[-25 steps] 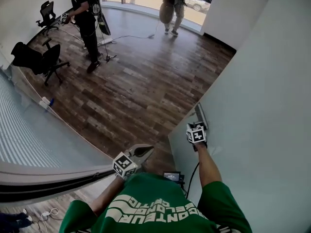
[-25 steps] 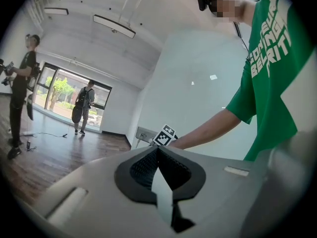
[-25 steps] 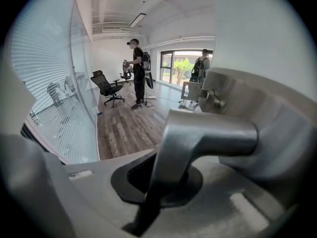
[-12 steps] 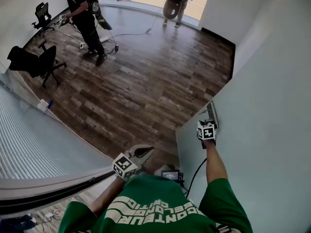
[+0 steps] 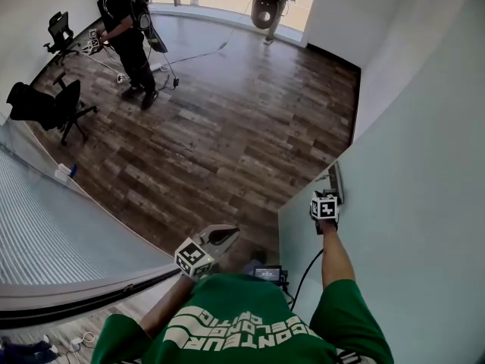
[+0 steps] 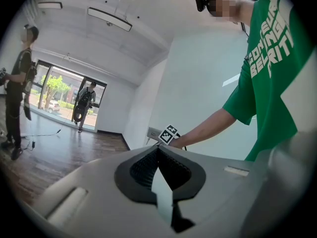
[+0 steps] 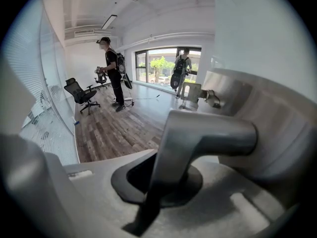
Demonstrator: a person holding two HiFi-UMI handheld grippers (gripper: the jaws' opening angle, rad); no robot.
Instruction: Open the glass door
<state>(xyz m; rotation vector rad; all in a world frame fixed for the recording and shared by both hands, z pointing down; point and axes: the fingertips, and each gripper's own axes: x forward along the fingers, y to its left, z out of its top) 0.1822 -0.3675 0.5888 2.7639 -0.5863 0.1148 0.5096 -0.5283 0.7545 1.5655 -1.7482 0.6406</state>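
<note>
My right gripper (image 5: 326,202) is clamped on the lever handle (image 7: 203,135) of the glass door (image 5: 402,203). The door stands at near right and appears ajar. My left gripper (image 5: 221,238) is at near left, fingers pressed together with nothing between them.

floor (image 5: 227,120): brown wood-plank pattern | door (image 5: 409,226): pale frosted white | handle (image 7: 213,133): dull silver-grey | shirt (image 5: 242,321): green, white lettering | chair (image 5: 38,101): black
</note>
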